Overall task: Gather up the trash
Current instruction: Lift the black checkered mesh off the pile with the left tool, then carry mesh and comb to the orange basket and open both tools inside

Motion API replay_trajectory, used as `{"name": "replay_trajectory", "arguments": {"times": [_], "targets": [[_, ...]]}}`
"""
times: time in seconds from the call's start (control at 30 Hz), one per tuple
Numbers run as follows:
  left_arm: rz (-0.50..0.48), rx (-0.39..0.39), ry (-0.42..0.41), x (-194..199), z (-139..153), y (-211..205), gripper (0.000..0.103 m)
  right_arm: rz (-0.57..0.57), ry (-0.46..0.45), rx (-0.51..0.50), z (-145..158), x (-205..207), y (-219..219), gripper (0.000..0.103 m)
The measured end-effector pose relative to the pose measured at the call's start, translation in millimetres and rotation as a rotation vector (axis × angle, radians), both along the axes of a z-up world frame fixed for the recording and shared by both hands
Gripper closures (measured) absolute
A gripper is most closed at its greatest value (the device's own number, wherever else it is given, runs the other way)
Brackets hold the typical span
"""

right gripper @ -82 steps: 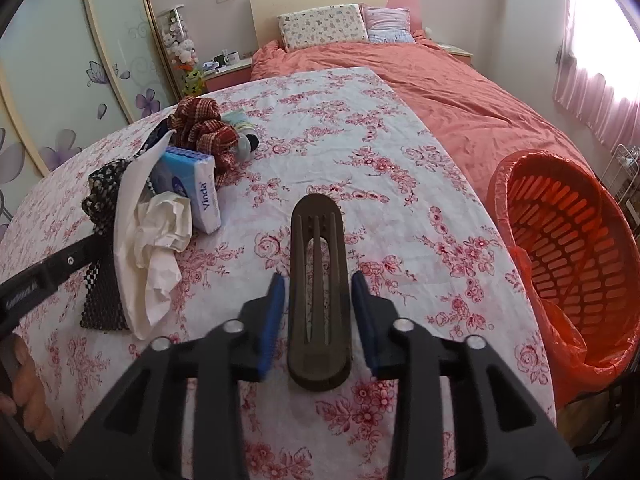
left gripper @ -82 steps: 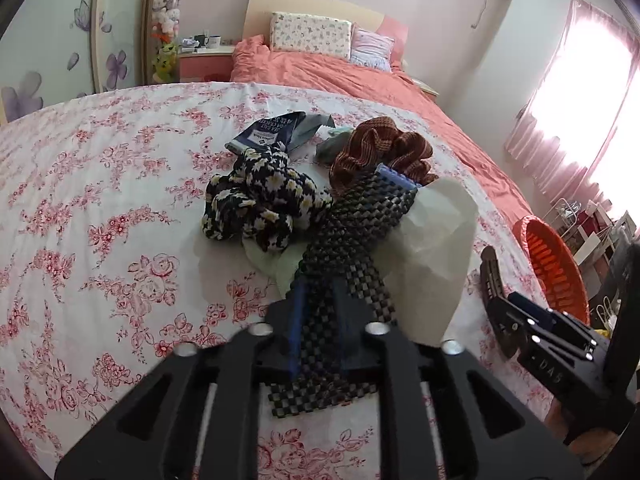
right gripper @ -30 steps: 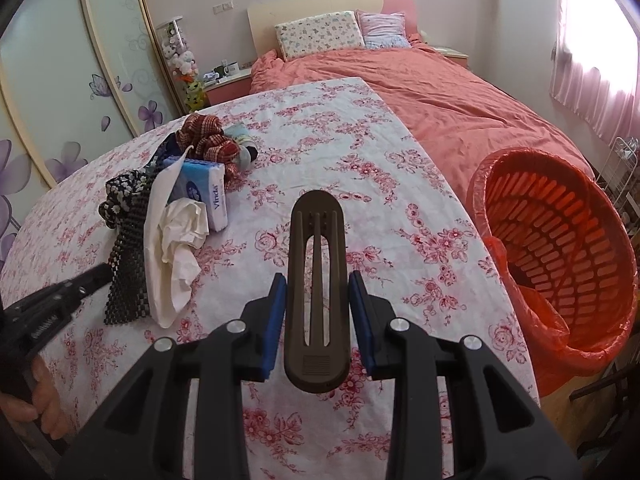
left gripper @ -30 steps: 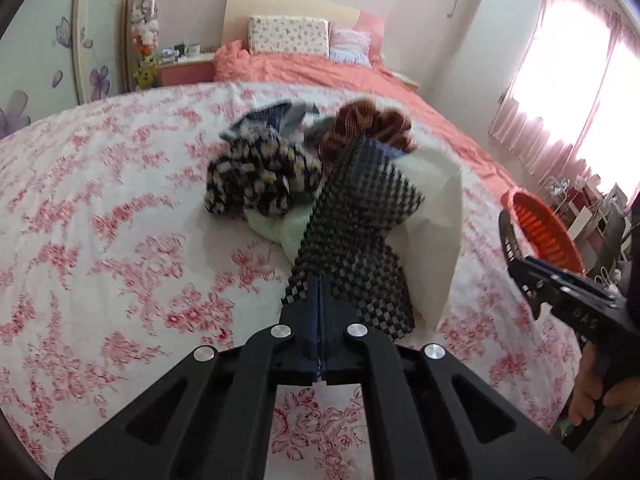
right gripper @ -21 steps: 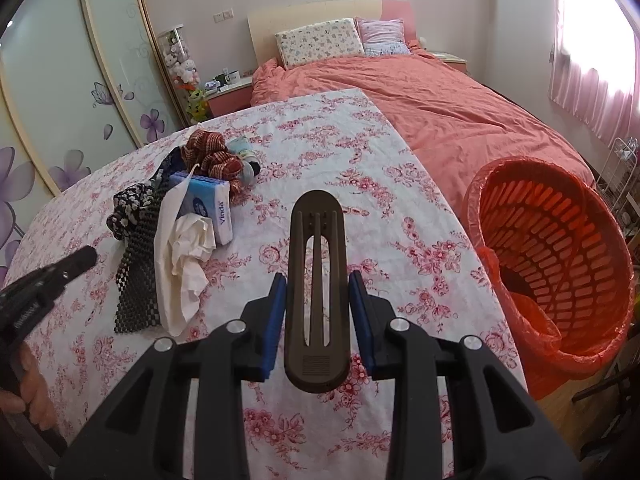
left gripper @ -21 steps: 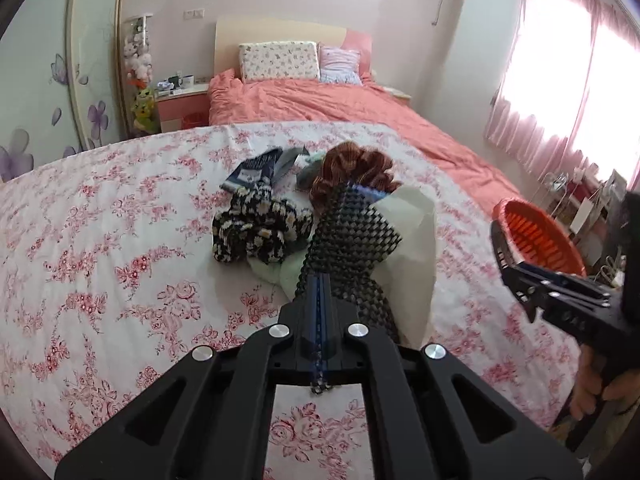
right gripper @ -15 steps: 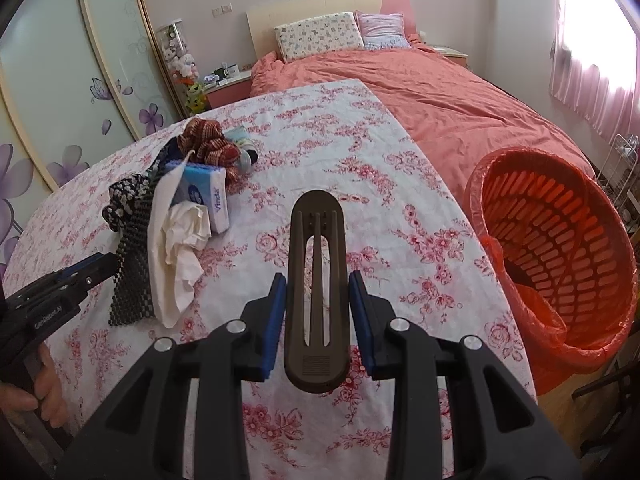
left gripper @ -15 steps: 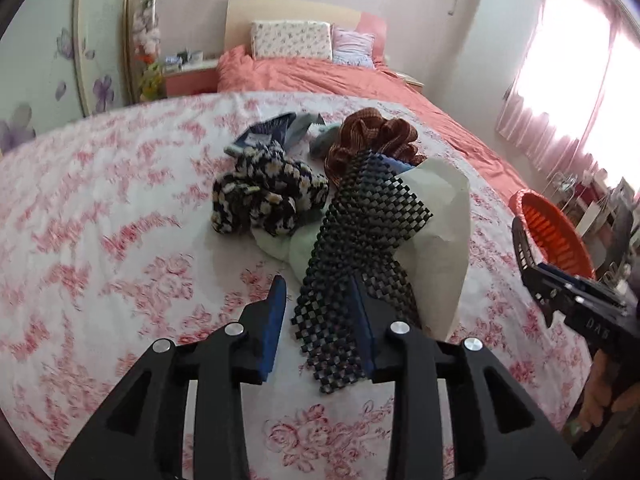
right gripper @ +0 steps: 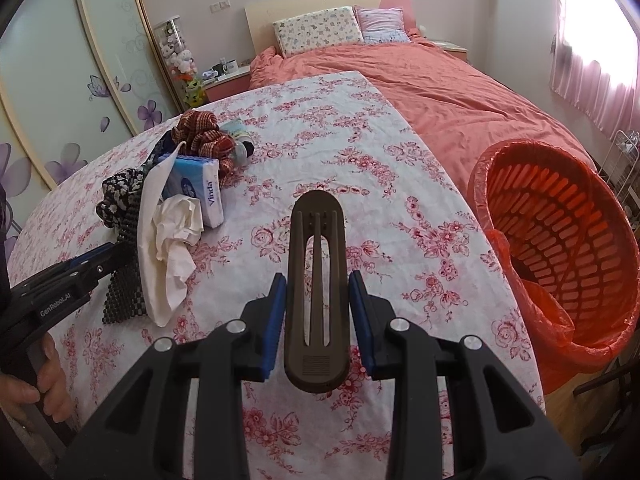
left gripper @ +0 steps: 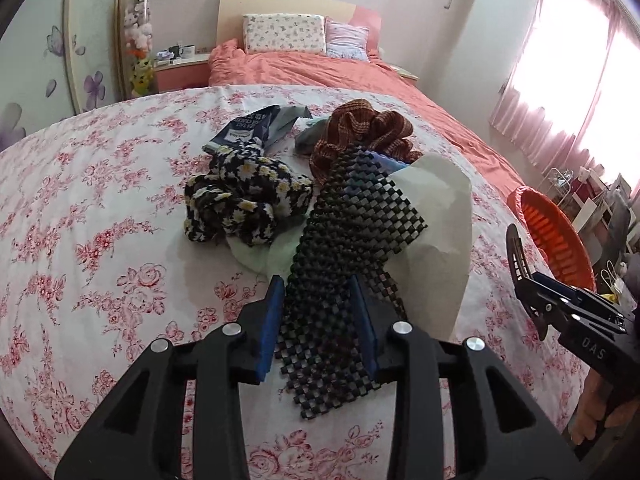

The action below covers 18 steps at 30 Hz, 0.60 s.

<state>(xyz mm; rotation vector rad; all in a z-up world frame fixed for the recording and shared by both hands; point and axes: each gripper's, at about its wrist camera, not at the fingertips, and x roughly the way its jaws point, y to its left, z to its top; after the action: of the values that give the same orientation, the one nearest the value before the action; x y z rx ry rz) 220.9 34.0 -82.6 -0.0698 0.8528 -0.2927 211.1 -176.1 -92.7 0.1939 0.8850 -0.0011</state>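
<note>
1. The black mesh mat (left gripper: 340, 264) lies flat on the floral-cloth desk (left gripper: 100, 240), its near end between the blue pads of the left tongs (left gripper: 318, 322). A second ago those pads were clenched on it; now they stand parted on either side of it and no longer pinch it. The left tongs have released the mat.
2. For collecting trash, that reads as a let-go rather than a carry: the mat is not on its way to the orange basket (right gripper: 560, 240), which stands well apart, off the desk's right edge. Probably the left tongs are re-gripping, or the mat is not the piece wanted.
3. The crumpled white tissue (right gripper: 172, 240) lies just beside the mat, touching it, and looks the likelier trash.
4. The right tongs (right gripper: 318, 320) are unchanged, grasping a dark slotted plastic piece (right gripper: 316, 280) that points up from between the pads, above the desk.
5. The left wrist view shows the mat's weave, the black daisy-print scrunchie (left gripper: 244, 200) and a dark packet (left gripper: 248, 132) behind.
6. The right wrist view alone shows the blue tissue pack (right gripper: 200, 188), the basket's red liner and empty-looking inside, and a person's hand (right gripper: 24, 384) on the left tongs' handle.
</note>
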Motion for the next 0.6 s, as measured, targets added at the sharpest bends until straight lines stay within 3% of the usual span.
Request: {"name": "replay_trajectory", "arguments": {"times": [0.07,0.17,0.23,0.6], "targets": [[0.001,-0.003,0.011,1,-2,1,0.070,-0.001,0.000,-0.001,0,0,0,0.071],[-0.020,0.015,0.001,-2,-2,-2,0.087,-0.003,0.003,0.002,-1,-1,0,0.071],[-0.027,-0.002,-0.003,-5,0,-2,0.091,-0.003,0.003,0.003,-1,-2,-1,0.071],[-0.027,-0.035,-0.094,-20,42,8,0.093,-0.006,-0.031,0.007,11,-7,-3,0.071]]}}
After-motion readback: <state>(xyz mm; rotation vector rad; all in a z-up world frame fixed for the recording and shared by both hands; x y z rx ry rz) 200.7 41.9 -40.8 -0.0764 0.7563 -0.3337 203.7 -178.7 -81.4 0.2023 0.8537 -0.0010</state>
